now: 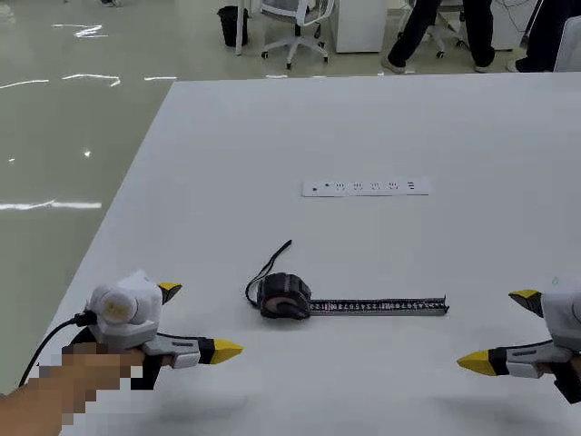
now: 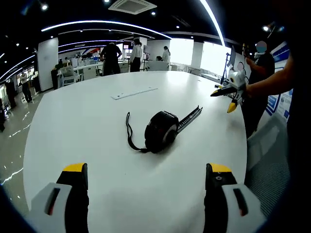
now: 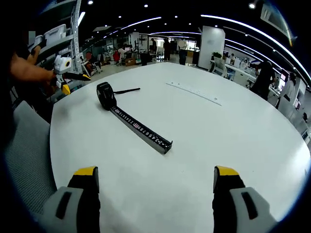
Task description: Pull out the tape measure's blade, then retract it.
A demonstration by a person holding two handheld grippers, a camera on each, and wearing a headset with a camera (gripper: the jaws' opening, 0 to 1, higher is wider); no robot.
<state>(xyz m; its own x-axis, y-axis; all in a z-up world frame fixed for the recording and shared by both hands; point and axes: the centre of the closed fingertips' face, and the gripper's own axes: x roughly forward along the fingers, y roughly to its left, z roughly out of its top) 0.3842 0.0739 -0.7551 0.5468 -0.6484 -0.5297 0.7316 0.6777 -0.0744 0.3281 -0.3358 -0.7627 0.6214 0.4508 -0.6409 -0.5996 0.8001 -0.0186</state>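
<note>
Open-plan office; swivel chair (image 1: 297,23) on glossy floor (image 1: 64,136); ceiling light strips (image 2: 97,23); desks (image 2: 90,69) and people (image 2: 111,56) beyond the white table (image 1: 363,127).

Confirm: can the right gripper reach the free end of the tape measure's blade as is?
Probably yes. The right gripper is open and faces the blade's free end across bare table; nothing lies between them. The end lies flat, so pinching it could be fiddly.

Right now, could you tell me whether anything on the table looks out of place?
Only the tape measure: its blade lies pulled out flat on the table, unheld, while the left gripper and right gripper sit open, apart from it.
</note>
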